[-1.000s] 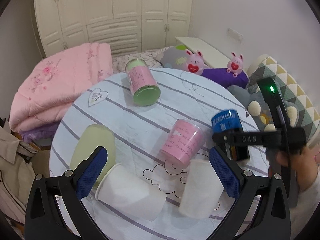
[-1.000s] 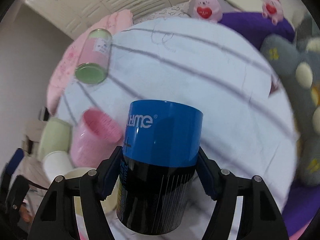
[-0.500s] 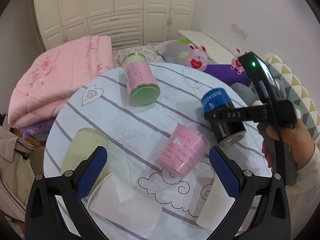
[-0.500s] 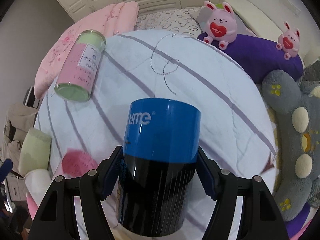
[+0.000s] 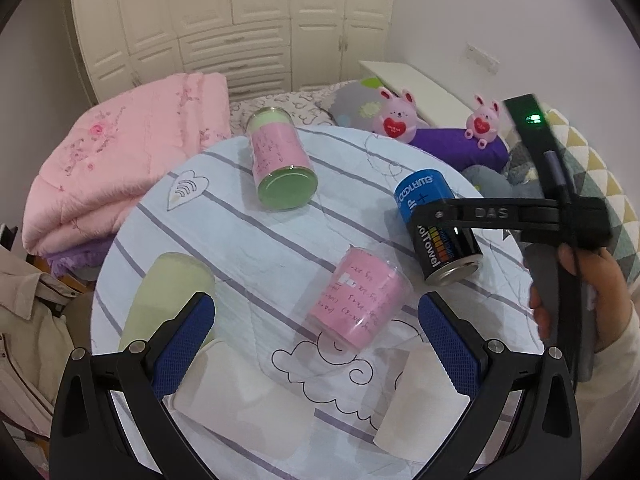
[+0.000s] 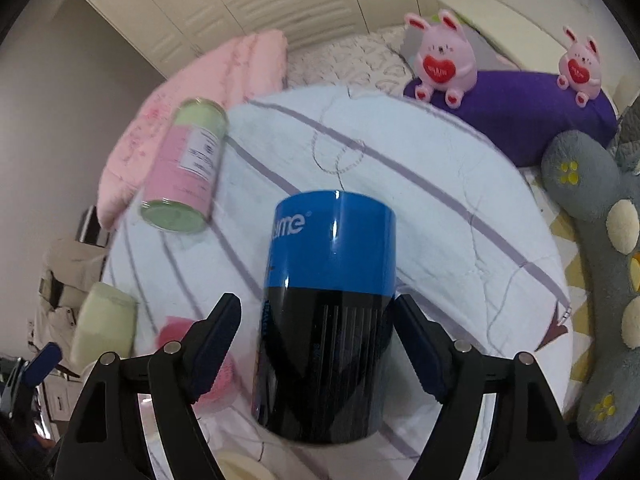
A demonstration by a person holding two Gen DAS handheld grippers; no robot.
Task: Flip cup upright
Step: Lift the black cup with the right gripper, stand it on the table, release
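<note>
The right gripper (image 6: 318, 334), jaws spreading slightly clear of the blue-and-black can (image 6: 326, 316), is setting it upright on the round table (image 5: 248, 248), while the empty left gripper (image 5: 316, 334), spread wide, is hovering over several cups lying sideways.

Left wrist view looks down from the near edge across the round worktop (image 5: 240, 248) toward the wardrobe. Right wrist view sits low and close, facing the same way, filled by the blue-and-black can (image 6: 332, 320). Both share the green-lidded jar (image 5: 282, 168) and pink bunnies (image 6: 442, 56).
</note>
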